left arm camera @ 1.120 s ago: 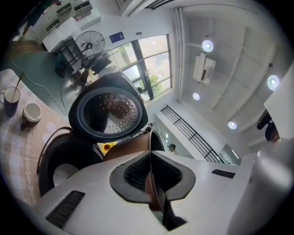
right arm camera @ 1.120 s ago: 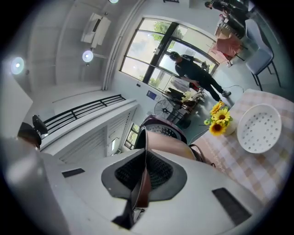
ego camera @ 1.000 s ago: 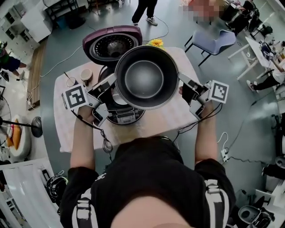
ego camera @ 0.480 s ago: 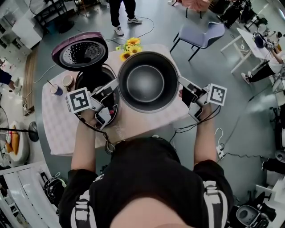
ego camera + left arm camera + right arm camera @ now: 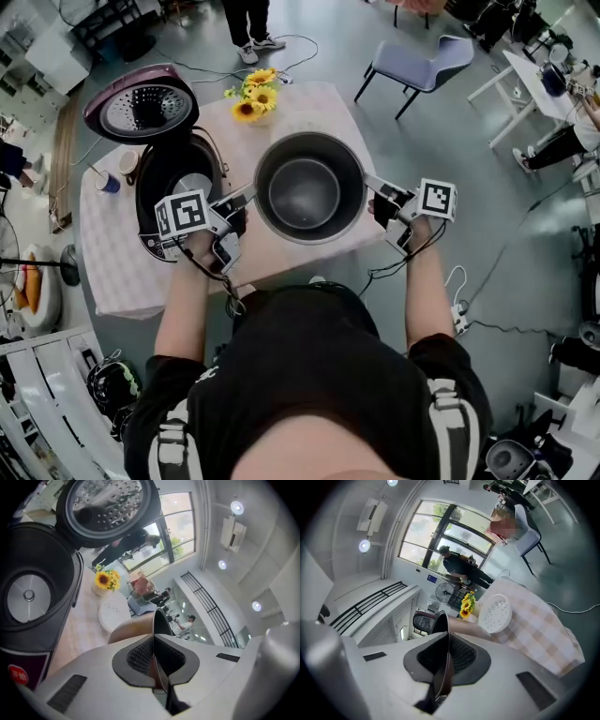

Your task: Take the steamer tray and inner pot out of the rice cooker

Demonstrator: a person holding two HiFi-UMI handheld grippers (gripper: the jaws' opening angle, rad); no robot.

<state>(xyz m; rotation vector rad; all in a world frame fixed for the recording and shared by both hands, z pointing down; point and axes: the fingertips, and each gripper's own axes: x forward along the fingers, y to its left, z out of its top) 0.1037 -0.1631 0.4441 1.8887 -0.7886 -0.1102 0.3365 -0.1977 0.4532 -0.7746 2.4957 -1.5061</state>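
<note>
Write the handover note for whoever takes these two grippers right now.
Left gripper: shut on the rim of the dark round metal inner pot.
Right gripper: shut on the opposite rim.
Pot: carried between both over the checked-cloth table, right of the open black rice cooker, whose cavity is empty.
White perforated steamer tray: on the table near the sunflowers.
Done: tray and pot are both out.
Left: set the pot down, probably clear of the tray, then release.
</note>
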